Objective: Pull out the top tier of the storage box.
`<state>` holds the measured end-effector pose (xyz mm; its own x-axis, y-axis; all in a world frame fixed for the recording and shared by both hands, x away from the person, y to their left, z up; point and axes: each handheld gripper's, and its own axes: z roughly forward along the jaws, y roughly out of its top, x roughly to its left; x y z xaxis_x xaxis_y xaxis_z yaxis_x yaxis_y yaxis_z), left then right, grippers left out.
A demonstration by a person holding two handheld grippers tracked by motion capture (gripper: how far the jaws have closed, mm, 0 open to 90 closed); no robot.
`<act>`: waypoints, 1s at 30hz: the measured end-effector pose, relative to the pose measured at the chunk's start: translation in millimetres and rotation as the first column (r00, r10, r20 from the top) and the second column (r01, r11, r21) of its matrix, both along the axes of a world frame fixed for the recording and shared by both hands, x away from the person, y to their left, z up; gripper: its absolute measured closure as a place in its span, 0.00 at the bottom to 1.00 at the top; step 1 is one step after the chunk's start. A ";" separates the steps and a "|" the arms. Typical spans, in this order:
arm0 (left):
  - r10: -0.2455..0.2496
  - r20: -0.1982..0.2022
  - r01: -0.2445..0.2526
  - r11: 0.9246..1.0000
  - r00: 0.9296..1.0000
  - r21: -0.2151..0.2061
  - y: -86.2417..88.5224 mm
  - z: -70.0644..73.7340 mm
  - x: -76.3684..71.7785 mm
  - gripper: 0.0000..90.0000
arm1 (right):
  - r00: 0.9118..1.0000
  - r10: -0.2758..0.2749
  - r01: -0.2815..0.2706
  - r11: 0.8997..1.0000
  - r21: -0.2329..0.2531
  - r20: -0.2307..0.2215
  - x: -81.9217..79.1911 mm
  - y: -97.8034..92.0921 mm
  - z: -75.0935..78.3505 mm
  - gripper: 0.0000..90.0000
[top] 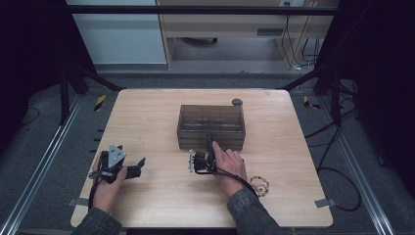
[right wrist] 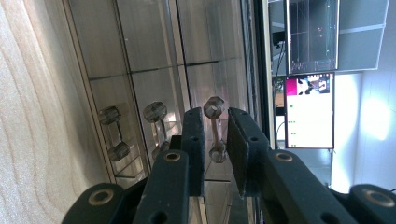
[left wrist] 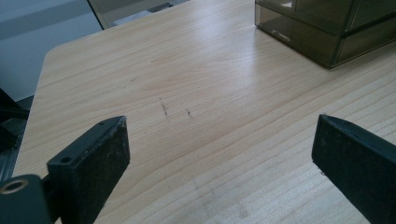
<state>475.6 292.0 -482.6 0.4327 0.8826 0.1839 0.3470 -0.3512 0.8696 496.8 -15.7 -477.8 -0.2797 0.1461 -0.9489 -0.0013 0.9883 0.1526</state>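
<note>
A smoky see-through drawer box stands in the middle of the wooden table. My right gripper is turned on its side at the box's front. In the right gripper view its jaws stand close together around a small dumbbell-shaped drawer handle. Two more such handles show to its left on the box front. My left gripper rests low over the table's front left, open, with nothing between its jaws; a corner of the box lies farther off.
A beaded ring lies on the table by the right forearm. A small dark round object sits behind the box near the far edge. Black frame posts flank the table.
</note>
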 end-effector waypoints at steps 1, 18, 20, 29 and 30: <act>0.000 -0.001 0.000 1.000 1.000 -0.001 -0.1 -0.1 0.0 0.04 | 1.000 0.002 -0.002 1.000 -0.002 0.002 0.1 -0.2 0.0 0.86; -0.006 -0.002 0.006 1.000 1.000 0.002 -0.6 0.0 -0.1 0.05 | 1.000 -0.009 0.009 1.000 -0.015 0.001 2.8 -1.8 -0.6 0.86; -0.007 -0.003 0.007 1.000 1.000 0.002 -0.6 0.0 -0.1 0.05 | 1.000 -0.003 0.003 1.000 -0.022 0.006 3.2 -1.5 -0.5 0.86; -0.012 -0.006 0.012 1.000 1.000 0.005 -1.2 -0.3 -0.1 0.05 | 1.000 0.000 0.001 0.999 -0.036 0.017 3.5 -1.1 -1.6 0.87; -0.012 -0.006 0.012 1.000 1.000 0.005 -1.2 -0.3 0.0 0.05 | 1.000 0.001 0.000 0.999 -0.039 0.017 3.5 -1.1 -1.6 0.87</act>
<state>475.6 290.7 -482.9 0.4444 0.8764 0.1856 0.3483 -0.3599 0.8655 500.4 -16.8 -479.5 -0.2634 0.1088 -0.9585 -0.0041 0.9935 0.1139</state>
